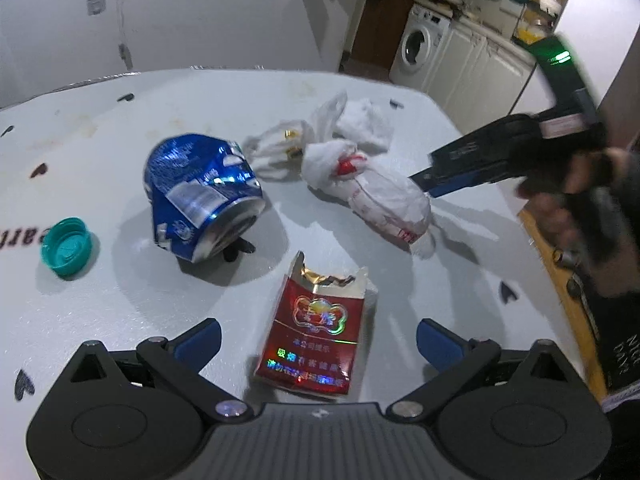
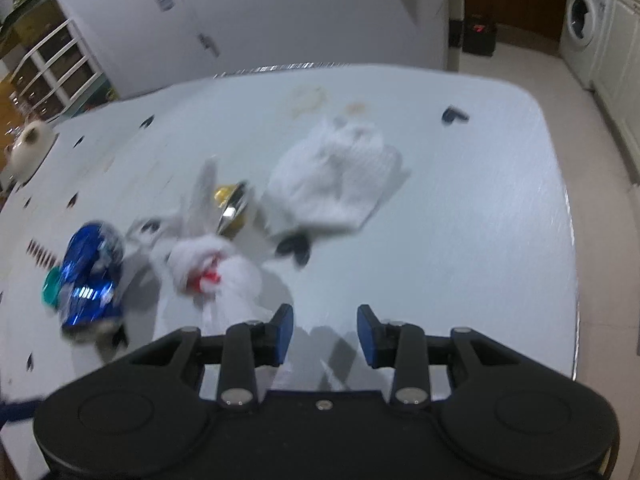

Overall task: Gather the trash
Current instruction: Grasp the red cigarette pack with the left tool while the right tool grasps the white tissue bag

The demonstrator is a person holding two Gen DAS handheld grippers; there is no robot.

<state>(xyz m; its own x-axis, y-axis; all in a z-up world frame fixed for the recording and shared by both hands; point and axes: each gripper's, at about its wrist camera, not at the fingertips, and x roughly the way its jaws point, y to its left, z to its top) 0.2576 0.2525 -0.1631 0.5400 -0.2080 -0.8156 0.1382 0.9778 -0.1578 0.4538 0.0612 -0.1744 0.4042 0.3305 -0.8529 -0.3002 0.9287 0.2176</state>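
Between the spread left tongs lies the red pack; right tongs half-spread over bare table.

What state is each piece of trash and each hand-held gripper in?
Blue aluminium can: crushed, on its side.
Red cigarette pack: torn open, lying flat.
Teal plastic cap: upturned.
White plastic bag: crumpled.
Left hand-held gripper: open around pack.
Right hand-held gripper: partly closed, empty.
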